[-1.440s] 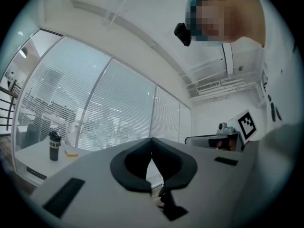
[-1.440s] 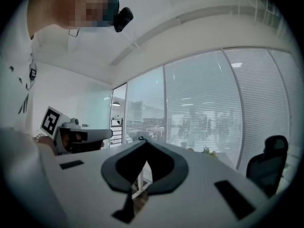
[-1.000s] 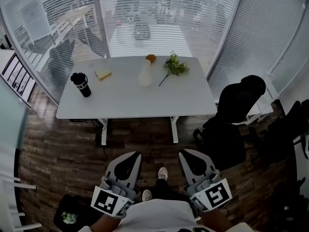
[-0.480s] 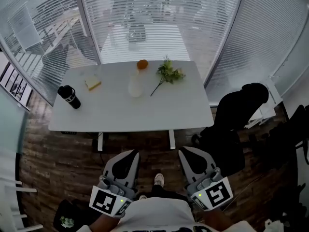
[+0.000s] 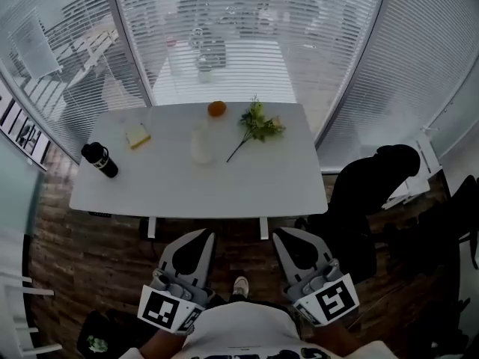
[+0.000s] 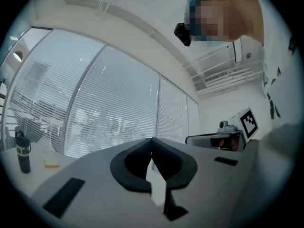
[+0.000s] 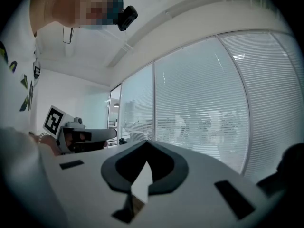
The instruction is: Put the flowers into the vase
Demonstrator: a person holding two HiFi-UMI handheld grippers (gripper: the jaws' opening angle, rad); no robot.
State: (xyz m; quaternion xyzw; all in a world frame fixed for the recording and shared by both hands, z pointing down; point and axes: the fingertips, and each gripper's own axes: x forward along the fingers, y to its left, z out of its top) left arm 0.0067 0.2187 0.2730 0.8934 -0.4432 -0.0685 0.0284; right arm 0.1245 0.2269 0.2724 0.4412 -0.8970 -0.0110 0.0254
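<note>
In the head view a white vase [image 5: 200,144] stands on the white table [image 5: 179,189]. A green flower sprig [image 5: 257,127] lies just right of the vase, stem pointing to the table's front. My left gripper [image 5: 200,235] and right gripper [image 5: 283,235] hang side by side in front of the table, close to the person's body. Both are shut with nothing between the jaws. In the left gripper view the left gripper [image 6: 151,140] has its jaws meeting, and the right gripper view shows the right gripper [image 7: 146,142] the same.
A black bottle [image 5: 99,160] stands at the table's left end, with a yellow sponge [image 5: 138,136] and an orange [image 5: 217,108] further back. A black office chair [image 5: 370,200] is right of the table. Glass walls with blinds [image 5: 247,28] close the room behind it.
The head view has moved closer to the table, which now sits lower in the picture. Both grippers keep their place in front of the body, still shut.
</note>
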